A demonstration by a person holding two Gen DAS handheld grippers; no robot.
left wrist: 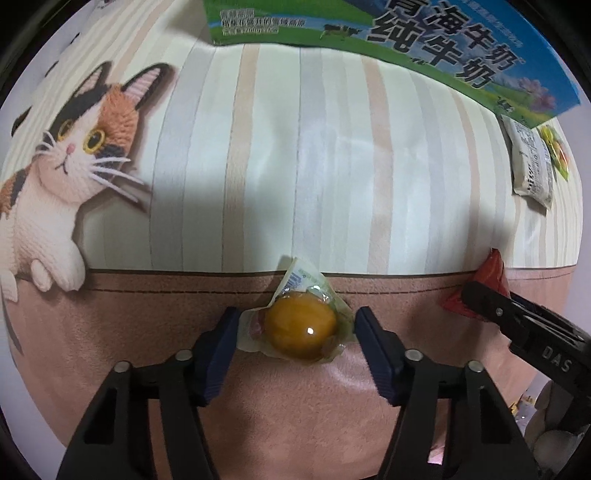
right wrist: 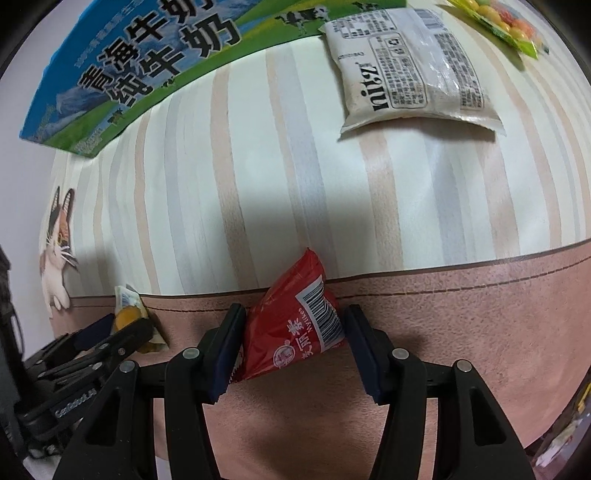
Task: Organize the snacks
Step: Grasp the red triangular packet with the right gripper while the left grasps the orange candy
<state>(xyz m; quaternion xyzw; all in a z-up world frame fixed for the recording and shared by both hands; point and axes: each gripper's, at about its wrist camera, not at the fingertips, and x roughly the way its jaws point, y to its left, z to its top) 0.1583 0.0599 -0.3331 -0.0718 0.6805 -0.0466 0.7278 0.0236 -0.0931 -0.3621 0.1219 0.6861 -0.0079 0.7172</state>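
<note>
Left wrist view: the left gripper (left wrist: 295, 325) stands nearest, jaws apart, straddling a jelly cup (left wrist: 301, 328) — a round orange dome in a clear wrapper. The cup lies directly between the pads on the pink band of the tablecloth (left wrist: 295, 177). The left pad touches the wrapper edge; the right pad appears just clear of it. The wrapper tail points forward and slightly left. To the right, the right gripper (left wrist: 480, 295) sits at a red packet (left wrist: 489, 273). Well ahead lie a milk carton (left wrist: 406, 44) and a white pouch (left wrist: 532, 166), both clear of the approach.

Right wrist view: the right gripper (right wrist: 293, 332) is likewise open around the red packet (right wrist: 291, 321). The packet's long axis runs forward, tilted rightward; the left pad touches it, the right pad is just beside it. The white pouch (right wrist: 413, 66) and a candy bag (right wrist: 498, 22) lie far ahead — nothing obstructs. Judgement: both tools are positioned to close; neither holds its item yet.
</note>
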